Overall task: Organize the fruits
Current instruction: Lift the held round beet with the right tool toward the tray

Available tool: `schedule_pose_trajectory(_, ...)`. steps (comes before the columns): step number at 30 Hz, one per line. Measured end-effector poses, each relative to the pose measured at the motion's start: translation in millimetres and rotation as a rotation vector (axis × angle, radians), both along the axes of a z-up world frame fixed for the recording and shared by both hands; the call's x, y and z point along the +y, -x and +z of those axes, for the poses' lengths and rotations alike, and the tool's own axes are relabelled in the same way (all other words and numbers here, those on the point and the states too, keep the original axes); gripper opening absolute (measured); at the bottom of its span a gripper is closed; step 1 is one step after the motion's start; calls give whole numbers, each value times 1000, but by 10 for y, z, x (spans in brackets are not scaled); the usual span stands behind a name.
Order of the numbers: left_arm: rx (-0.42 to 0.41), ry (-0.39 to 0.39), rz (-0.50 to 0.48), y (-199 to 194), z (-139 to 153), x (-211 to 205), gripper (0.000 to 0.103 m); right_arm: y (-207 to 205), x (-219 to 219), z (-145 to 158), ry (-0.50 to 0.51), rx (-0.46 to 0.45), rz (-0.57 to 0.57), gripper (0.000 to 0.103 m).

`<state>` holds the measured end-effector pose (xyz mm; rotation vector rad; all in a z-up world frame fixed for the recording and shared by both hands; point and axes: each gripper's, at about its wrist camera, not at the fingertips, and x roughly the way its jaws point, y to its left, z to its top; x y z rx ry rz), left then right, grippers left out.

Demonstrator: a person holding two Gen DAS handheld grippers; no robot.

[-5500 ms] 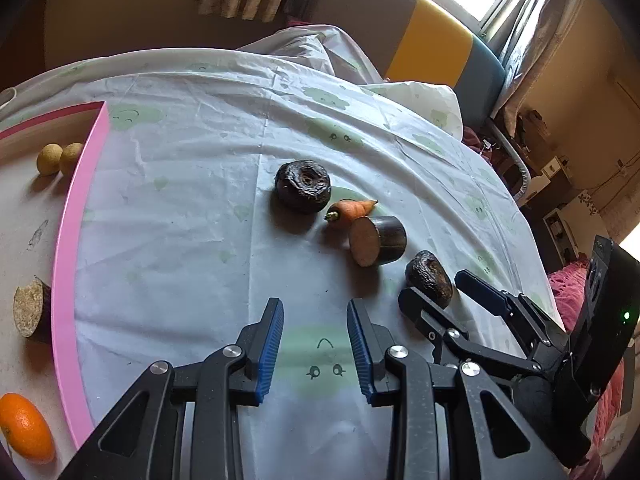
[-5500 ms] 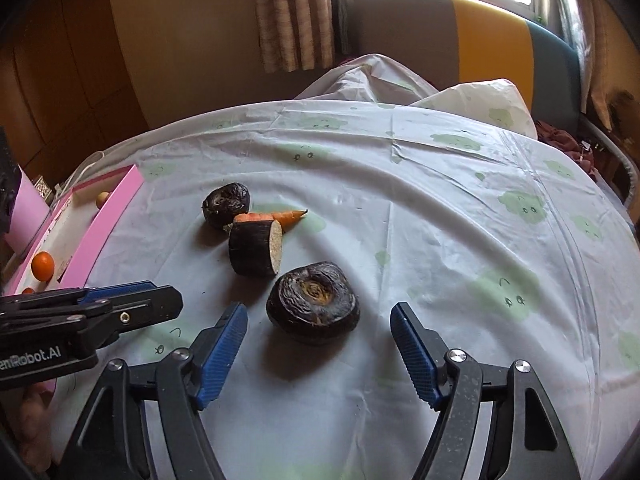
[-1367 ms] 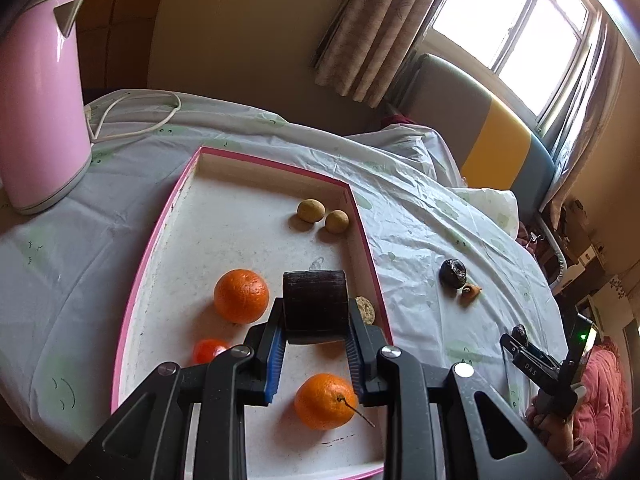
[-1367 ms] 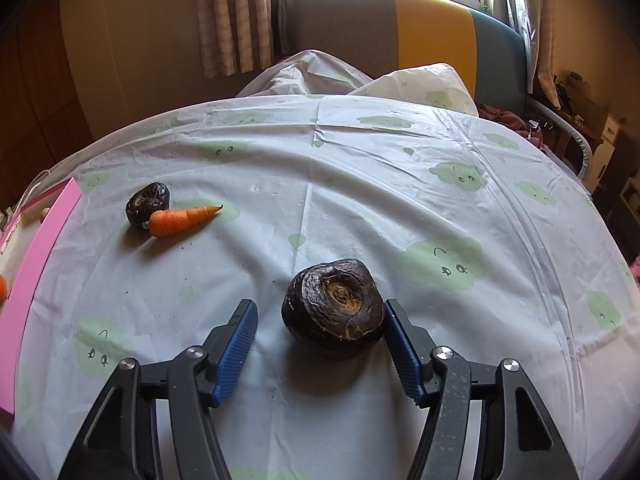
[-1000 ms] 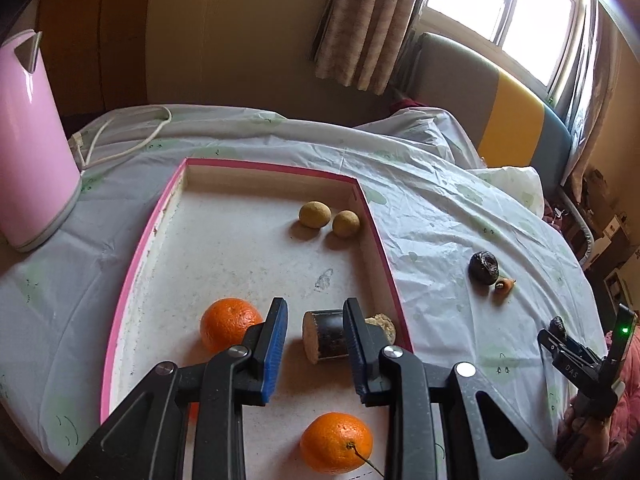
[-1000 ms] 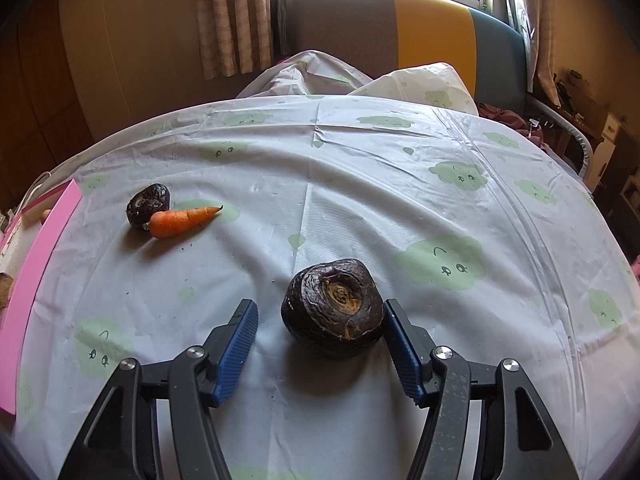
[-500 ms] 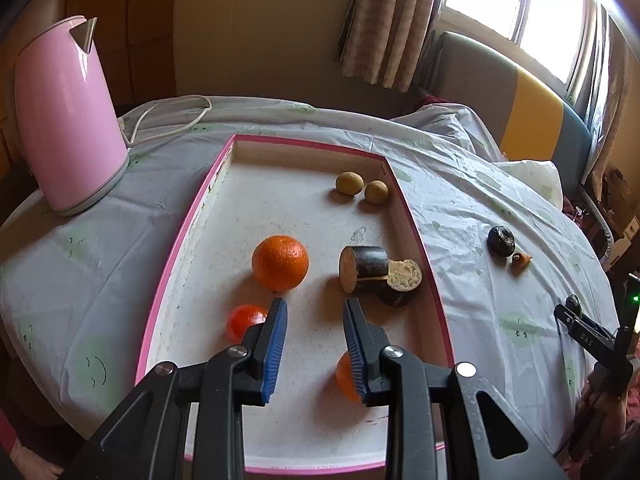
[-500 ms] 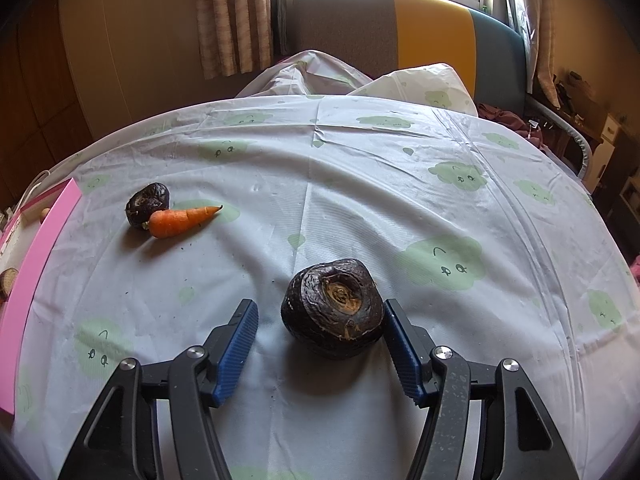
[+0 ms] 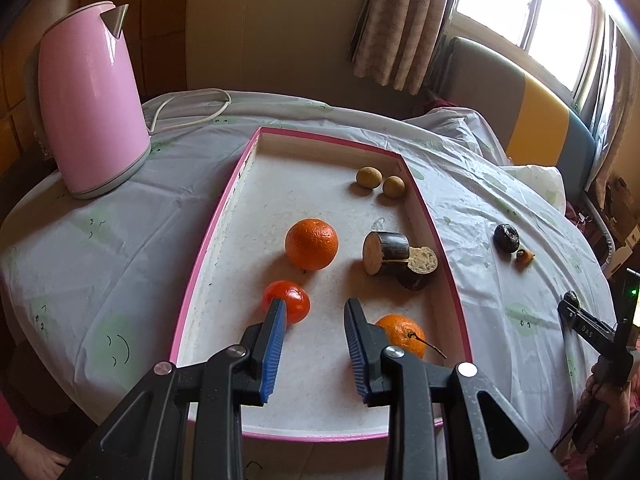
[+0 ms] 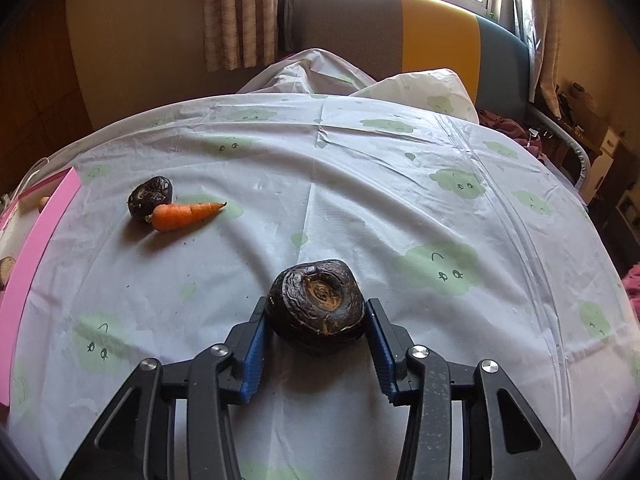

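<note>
My right gripper (image 10: 316, 320) is closing on a dark round tuber (image 10: 316, 296) with a tan centre, and both blue pads touch its sides on the tablecloth. Farther left lie a smaller dark tuber (image 10: 150, 198) and a carrot (image 10: 184, 214). My left gripper (image 9: 315, 308) hovers over the near end of the pink-rimmed tray (image 9: 208, 240), jaws a narrow gap apart, nothing between them. The tray holds two oranges (image 9: 311, 244), a red fruit (image 9: 290, 300), two dark cut pieces (image 9: 386, 252) and two small yellow-brown fruits (image 9: 368, 177).
A pink kettle (image 9: 88, 96) with a white cord stands left of the tray. The tray's pink rim (image 10: 40, 232) runs along the left edge of the right wrist view. Behind the round table is a sofa (image 10: 420, 36). A hand (image 9: 608, 392) holds the other gripper at far right.
The right jaws have come in from a wide stance onto the tuber. The left gripper set the dark cut piece down in the tray and drew back toward the near end.
</note>
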<state>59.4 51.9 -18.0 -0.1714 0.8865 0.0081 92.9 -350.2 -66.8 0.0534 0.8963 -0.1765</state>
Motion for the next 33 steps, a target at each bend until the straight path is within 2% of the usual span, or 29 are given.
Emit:
schedule_pose_trajectory(5,0,16,5,22,-9,27,30,20,-53,5,-48,4,12,48)
schedule_pose_trajectory(6,-2,19,3,25,-8,27,30,25,-72,9,-63,4,9,55)
schedule_pose_trajectory(7,-4,19,2,29,-8,26,30,34,-99,15,-82,4,0,69)
schedule_pose_trajectory(8,-5,21,1,31,-8,26,31,47,-126,23,-100,-3,-9,75)
schedule_pose_trajectory(11,-3,25,-4,30,-12,18,31,53,-173,69,-129,-20,-23,76)
schedule_pose_trajectory(14,-1,25,-5,29,-19,5,31,-1,-153,114,-111,-23,-17,76)
schedule_pose_trajectory(17,0,19,-12,37,-27,-19,31,-91,-108,101,-70,-1,-6,72)
schedule_pose_trajectory(19,3,13,-18,35,-35,-35,31,-135,-88,47,-62,29,0,47)
schedule_pose_trajectory(24,8,4,-23,37,-43,-62,31,-91,-4,23,12,19,11,47)
schedule_pose_trajectory(29,4,0,-33,53,-37,-80,31,-69,23,58,3,26,27,46)
schedule_pose_trajectory(33,7,0,-45,54,-46,-106,31,15,208,198,-31,-19,73,46)
